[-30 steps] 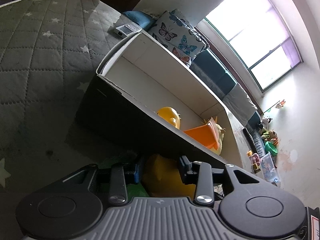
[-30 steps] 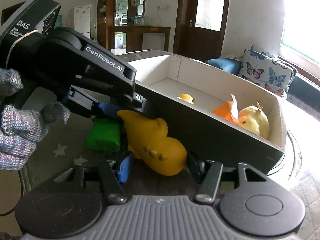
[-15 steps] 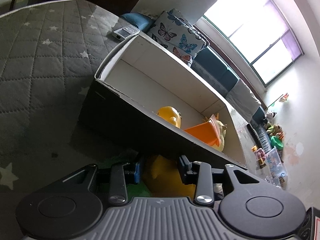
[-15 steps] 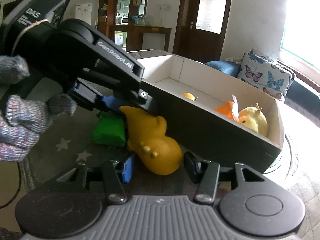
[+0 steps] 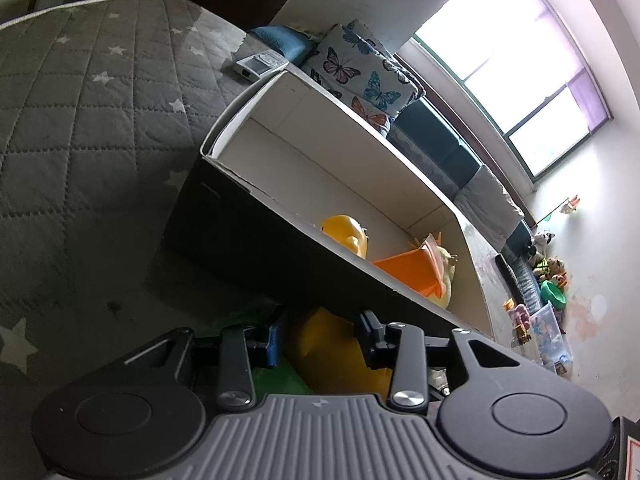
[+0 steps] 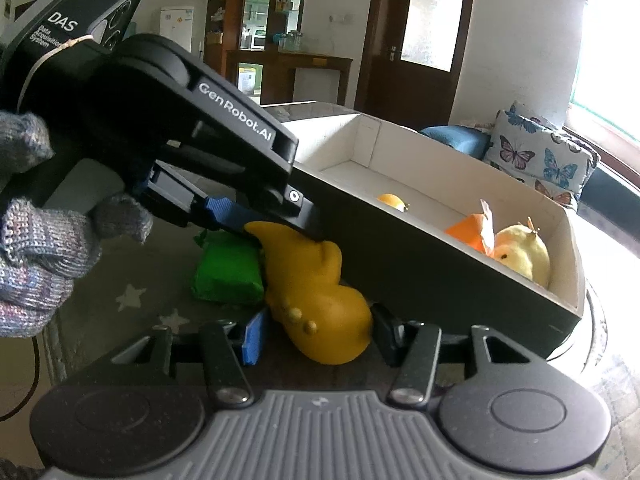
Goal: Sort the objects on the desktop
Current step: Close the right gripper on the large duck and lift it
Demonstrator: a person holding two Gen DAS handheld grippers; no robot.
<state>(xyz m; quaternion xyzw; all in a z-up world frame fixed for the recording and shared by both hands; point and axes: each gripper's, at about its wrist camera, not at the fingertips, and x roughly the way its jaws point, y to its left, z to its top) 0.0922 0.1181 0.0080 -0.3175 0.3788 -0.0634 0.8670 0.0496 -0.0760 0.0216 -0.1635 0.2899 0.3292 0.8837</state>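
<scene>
Between my right gripper's (image 6: 316,338) fingers lies the fat end of a yellow toy submarine (image 6: 316,296). Its blue left pad (image 6: 253,336) sits just beside the toy and the black right pad is close on the other side, but I cannot tell whether either presses. My left gripper (image 5: 320,334) straddles the toy's other end (image 5: 332,352); those jaws have just been opening, standing wide with the toy between them, and whether the pads touch it I cannot tell. From the right wrist view that gripper comes down from the upper left over the tail, held by my hand in a grey knitted glove (image 6: 36,248). A green block (image 6: 228,270) lies just beside the submarine on its left, both on the grey quilted star-print mat (image 5: 88,120). Right behind them stands a long open box (image 6: 420,264), dark outside, white inside. It holds a yellow rounded toy (image 5: 346,234), an orange piece (image 5: 412,270) and a yellow plush chick (image 6: 520,254).
</scene>
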